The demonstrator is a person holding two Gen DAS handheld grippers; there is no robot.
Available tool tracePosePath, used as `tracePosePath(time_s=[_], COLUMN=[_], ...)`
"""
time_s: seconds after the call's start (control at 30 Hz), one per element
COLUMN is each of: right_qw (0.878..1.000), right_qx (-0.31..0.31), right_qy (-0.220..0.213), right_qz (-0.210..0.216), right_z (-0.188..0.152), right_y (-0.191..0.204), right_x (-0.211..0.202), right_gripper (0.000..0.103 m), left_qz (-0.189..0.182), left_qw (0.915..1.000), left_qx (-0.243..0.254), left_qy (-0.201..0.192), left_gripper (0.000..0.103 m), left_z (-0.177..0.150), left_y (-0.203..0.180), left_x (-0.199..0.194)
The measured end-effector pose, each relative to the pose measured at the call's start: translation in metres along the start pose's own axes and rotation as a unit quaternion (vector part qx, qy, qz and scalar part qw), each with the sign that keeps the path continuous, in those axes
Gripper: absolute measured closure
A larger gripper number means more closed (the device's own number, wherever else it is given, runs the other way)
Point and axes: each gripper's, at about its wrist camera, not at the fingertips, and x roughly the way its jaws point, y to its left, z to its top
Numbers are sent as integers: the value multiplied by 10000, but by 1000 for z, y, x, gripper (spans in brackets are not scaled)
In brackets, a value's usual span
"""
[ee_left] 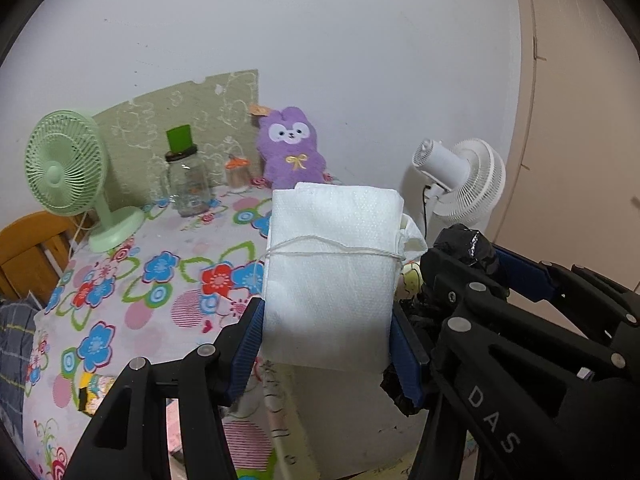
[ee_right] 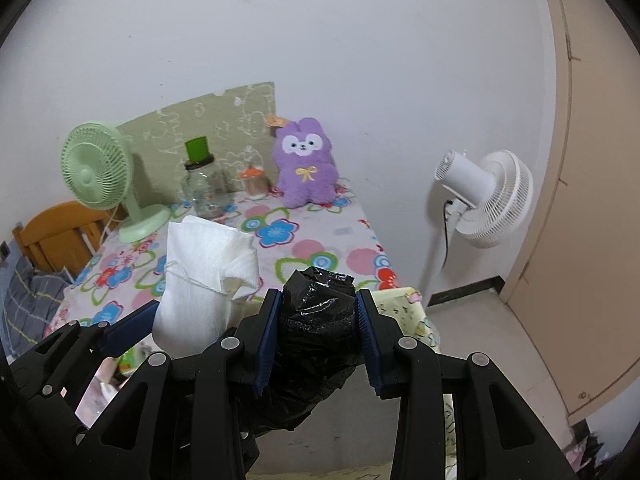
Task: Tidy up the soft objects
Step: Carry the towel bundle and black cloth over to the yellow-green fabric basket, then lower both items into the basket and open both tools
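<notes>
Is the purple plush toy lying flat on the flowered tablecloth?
No, the purple plush toy sits upright at the far end of the flowered tablecloth, its face turned toward the camera, right by the white wall.

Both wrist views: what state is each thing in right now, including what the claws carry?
Left claw: shut on the white towel bundle.
White towel bundle: folded, tied round with string, held off the table.
Right claw: shut on the black plastic bag.
Black plastic bag: wadded up, tail hanging below.
Glass jar: upright, lid on.
Purple plush: sitting upright against the wall.
Green fan: standing on the table.
</notes>
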Motion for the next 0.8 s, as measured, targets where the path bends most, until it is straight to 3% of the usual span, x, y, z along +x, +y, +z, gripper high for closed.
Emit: tracePosePath(time_s=[0.4,0.53,0.67,0.8], right_qw=[9991,9985,9982,9984], right_qx=[110,208,299,353], right_qy=[328,404,434,358], right_qz=[-232,-305,-288,-275], right_z=[-12,-14,-15,-13], right_y=[-17,-24,-27,-29], right_x=[30,37,42,41], right_gripper=[63,63,63,63], left_qz=[-97,-134,-118,-193], left_qw=[9991,9988,9992,9989], left_qx=[158,179,124,77], left_qy=[389,443,347,414], left_gripper=[39,31,17,13], left_z=[-9,-10,-8,-7], left_y=[-14,-16,-14,-13], left_x=[27,29,26,27])
